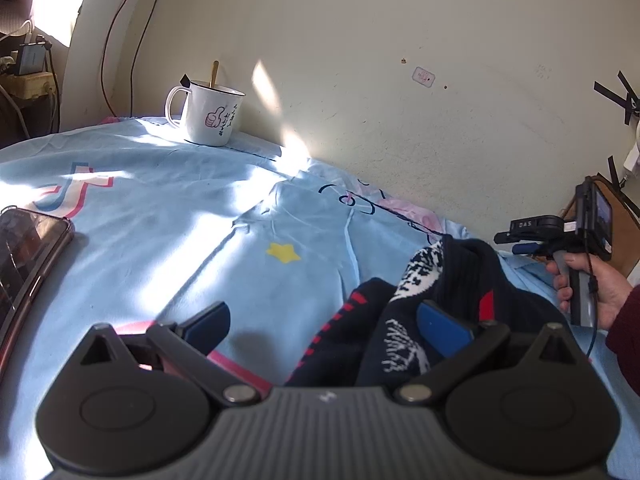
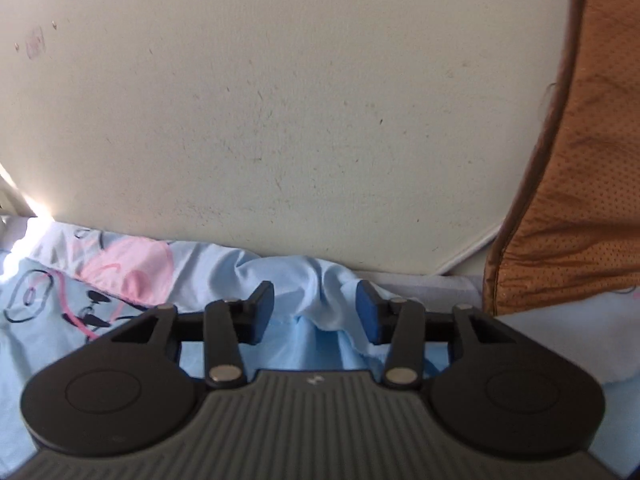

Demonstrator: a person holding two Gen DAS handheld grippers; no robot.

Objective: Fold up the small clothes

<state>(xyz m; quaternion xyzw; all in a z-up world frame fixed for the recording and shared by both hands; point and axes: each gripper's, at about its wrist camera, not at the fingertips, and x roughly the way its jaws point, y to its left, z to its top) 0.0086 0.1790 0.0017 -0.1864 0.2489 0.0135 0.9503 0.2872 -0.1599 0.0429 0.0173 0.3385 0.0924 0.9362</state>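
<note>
Dark navy knitted garment with white pattern and red stripes lies bunched, unfolded, on light blue printed bedsheet, near wall. Left tongs spread wide; right-hand pad rests against knit, no clamp. Right tongs partly apart, empty, over rumpled sheet, well clear of garment. White enamel mug with spoon stands by wall. Judgement: folding barely begun; flattening and every fold outstanding.
</note>
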